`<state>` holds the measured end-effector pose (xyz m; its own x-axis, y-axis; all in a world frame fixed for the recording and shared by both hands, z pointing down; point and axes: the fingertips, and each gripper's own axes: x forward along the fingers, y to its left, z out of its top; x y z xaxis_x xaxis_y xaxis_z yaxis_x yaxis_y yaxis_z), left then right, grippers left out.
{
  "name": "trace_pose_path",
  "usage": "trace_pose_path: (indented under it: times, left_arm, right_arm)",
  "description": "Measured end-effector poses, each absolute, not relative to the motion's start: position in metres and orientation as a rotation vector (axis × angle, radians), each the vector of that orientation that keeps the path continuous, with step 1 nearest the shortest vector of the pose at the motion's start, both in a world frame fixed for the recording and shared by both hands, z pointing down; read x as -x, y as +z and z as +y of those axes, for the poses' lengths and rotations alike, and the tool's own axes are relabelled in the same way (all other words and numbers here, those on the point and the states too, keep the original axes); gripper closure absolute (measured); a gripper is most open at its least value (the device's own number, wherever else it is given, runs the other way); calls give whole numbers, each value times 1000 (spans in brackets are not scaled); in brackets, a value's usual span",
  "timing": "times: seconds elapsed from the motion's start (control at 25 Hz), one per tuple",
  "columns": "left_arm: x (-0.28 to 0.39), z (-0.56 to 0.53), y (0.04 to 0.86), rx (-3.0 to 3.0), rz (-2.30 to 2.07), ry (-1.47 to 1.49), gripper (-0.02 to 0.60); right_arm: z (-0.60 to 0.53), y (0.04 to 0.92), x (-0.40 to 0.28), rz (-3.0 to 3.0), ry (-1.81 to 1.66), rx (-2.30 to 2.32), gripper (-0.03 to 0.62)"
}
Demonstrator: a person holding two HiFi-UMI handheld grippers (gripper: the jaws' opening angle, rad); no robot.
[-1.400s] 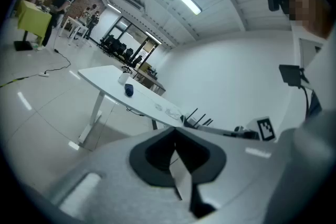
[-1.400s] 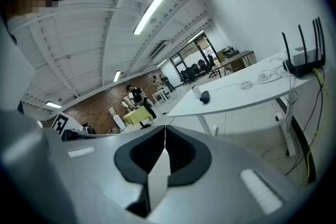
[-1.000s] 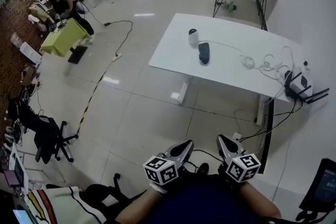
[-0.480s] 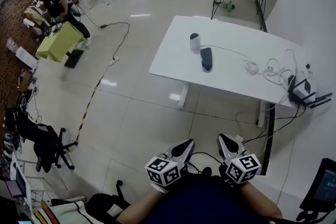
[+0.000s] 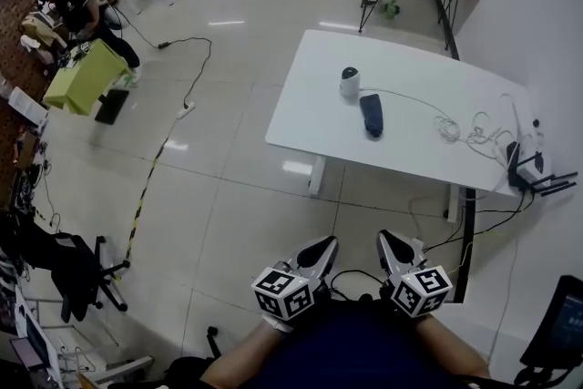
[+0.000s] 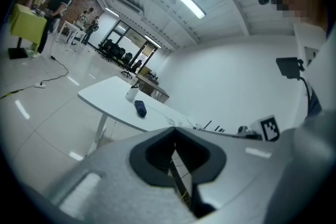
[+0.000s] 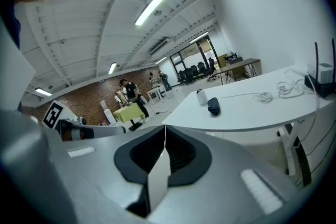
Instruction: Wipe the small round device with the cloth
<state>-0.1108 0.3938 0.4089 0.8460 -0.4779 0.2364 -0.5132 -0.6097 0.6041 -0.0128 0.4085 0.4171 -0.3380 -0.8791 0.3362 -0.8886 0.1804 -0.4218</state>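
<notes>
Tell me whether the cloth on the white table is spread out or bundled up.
Bundled up: the cloth lies as a compact dark lump beside the small round device.

A navy top (image 5: pixel 351 353) is worn. The grey left claw (image 5: pixel 321 247) and right claw (image 5: pixel 386 243) are each fitted with black-and-white marker cubes (image 5: pixel 281 294).

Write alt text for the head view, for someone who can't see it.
A person stands back from a white table, holding the left gripper and right gripper shut and empty near the body. On the table a small round white device stands beside a dark cloth, with loose cables farther right.
</notes>
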Motion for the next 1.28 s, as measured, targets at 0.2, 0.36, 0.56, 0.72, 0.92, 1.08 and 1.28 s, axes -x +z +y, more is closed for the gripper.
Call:
trace_pose_path:
  times: [0.2,0.36,0.56,0.72,0.92,1.08,1.28]
  left_arm:
    - [137,362,417,-2316,-707,58,580]
    - [146,348,418,-2350,-684,84,580]
    - [142,343,411,-2406,-659,91,574]
    - [135,340,412,-2403,-624,95,552]
    - [126,325,417,-2398,-638,137,543]
    - [111,310,415,-2411,-664,154,535]
    - [78,283,417,-2418,-708,172,535]
  right_arm:
    - [386,417,40,-2371,837,-1775,580]
    - [373,416,52,-2335,823,-1784,580]
    - [358,413,63,-2317,803,-1783,580]
    - [349,414,65,-2316,804,-1780,579]
    - [332,416,56,-2344,827,-1784,579]
    - [316,417,42,-2385,838,-1778,579]
    - [290,423,7,-2417,860,-1761,579]
